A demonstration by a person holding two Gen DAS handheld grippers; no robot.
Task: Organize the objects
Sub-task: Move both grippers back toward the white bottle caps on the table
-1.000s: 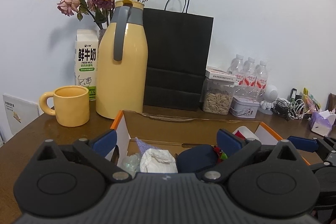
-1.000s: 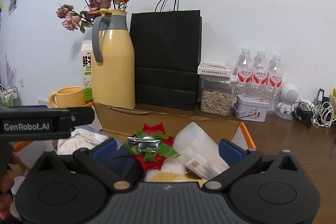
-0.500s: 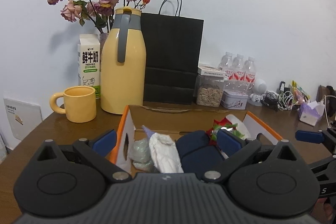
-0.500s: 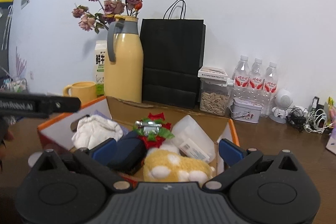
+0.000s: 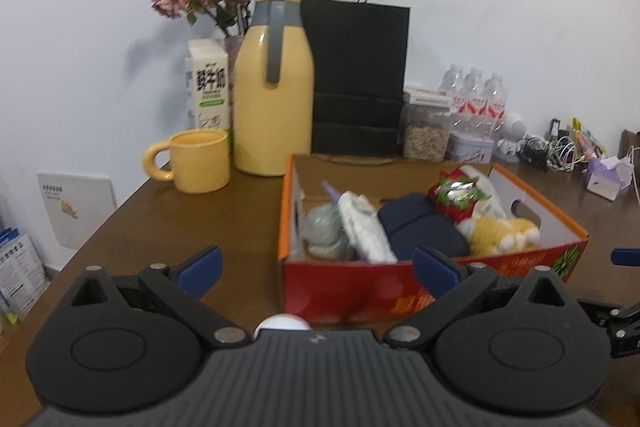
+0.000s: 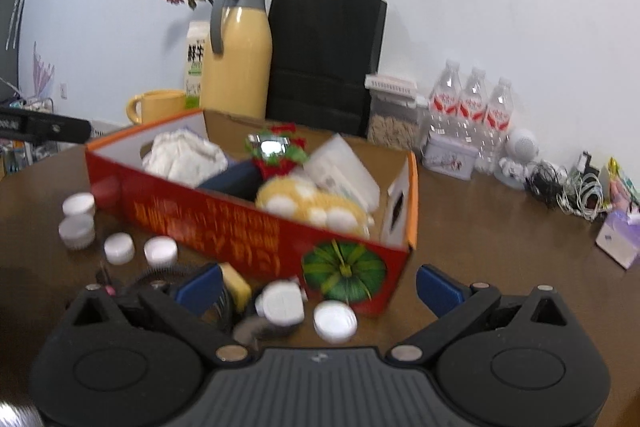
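Note:
A red cardboard box (image 5: 360,291) with orange rims stands on the brown table. It holds a white cloth (image 5: 366,227), a navy pouch (image 5: 420,227), a red-green ornament (image 5: 456,191) and a yellow plush (image 5: 500,233). My left gripper (image 5: 318,267) is open in front of the box with nothing between its fingers. My right gripper (image 6: 320,285) is open too, near the box's front corner (image 6: 344,269). Several white bottle caps (image 6: 335,321) lie on the table before the box, with a yellow block (image 6: 236,281) by my right gripper's left finger. One white cap (image 5: 282,323) sits just under my left gripper.
Behind the box stand a yellow jug (image 5: 274,87), a yellow mug (image 5: 196,161), a milk carton (image 5: 208,87), a black paper bag (image 5: 356,79), a seed jar (image 6: 394,111) and water bottles (image 6: 472,107). Cables (image 6: 576,187) and a tissue pack (image 6: 618,235) lie right.
Both grippers have drawn back from above the box. Its red front wall and the caps on the table have come into view. Both stay open.

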